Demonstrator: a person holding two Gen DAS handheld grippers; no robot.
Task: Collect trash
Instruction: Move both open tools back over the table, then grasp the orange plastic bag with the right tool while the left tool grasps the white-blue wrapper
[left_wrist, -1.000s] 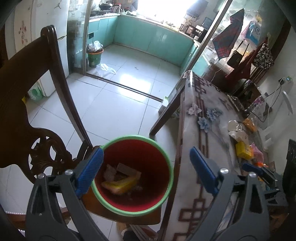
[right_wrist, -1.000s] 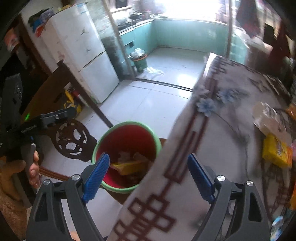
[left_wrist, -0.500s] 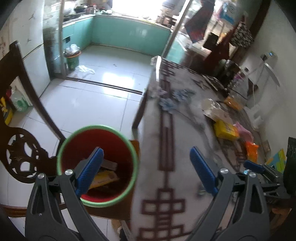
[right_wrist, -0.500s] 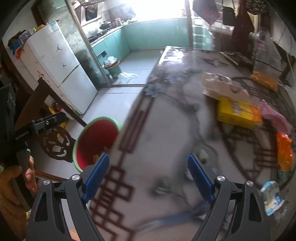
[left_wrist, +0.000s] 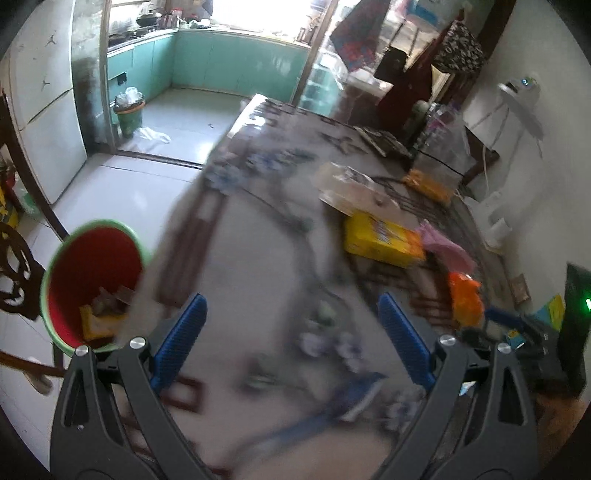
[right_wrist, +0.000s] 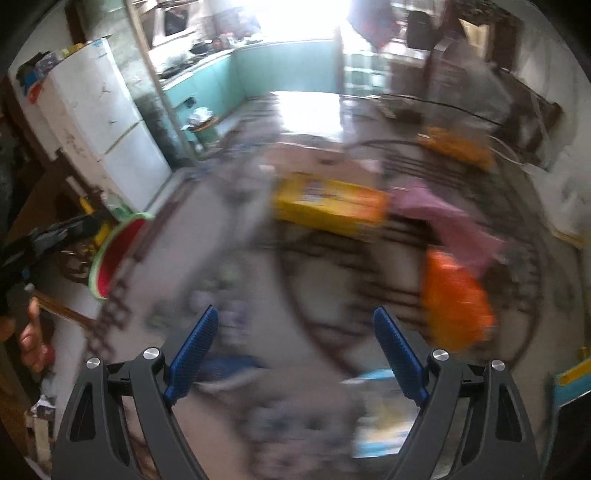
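A red bin with a green rim (left_wrist: 92, 273) stands on a chair at the table's left edge, with wrappers inside; the right wrist view catches that bin (right_wrist: 118, 247) at far left. On the patterned table lie a yellow box (left_wrist: 382, 240), a pink wrapper (left_wrist: 445, 245), an orange packet (left_wrist: 465, 295) and a clear bag (left_wrist: 354, 188). The right wrist view, blurred, shows the yellow box (right_wrist: 328, 203), pink wrapper (right_wrist: 450, 218) and orange packet (right_wrist: 454, 299). My left gripper (left_wrist: 291, 328) and right gripper (right_wrist: 295, 339) hang open over the tabletop, nothing between their fingers.
A dark carved chair (left_wrist: 14, 266) stands left of the bin. A white fridge (right_wrist: 96, 122) and the kitchen doorway lie beyond. A bag of orange snacks (left_wrist: 430, 184) sits at the table's far side. A hand (right_wrist: 31, 339) holds the other gripper at left.
Both grippers have swung right, from above the red bin to over the table. The bin has slid to the left edge of both views; the table's wrappers have come closer.
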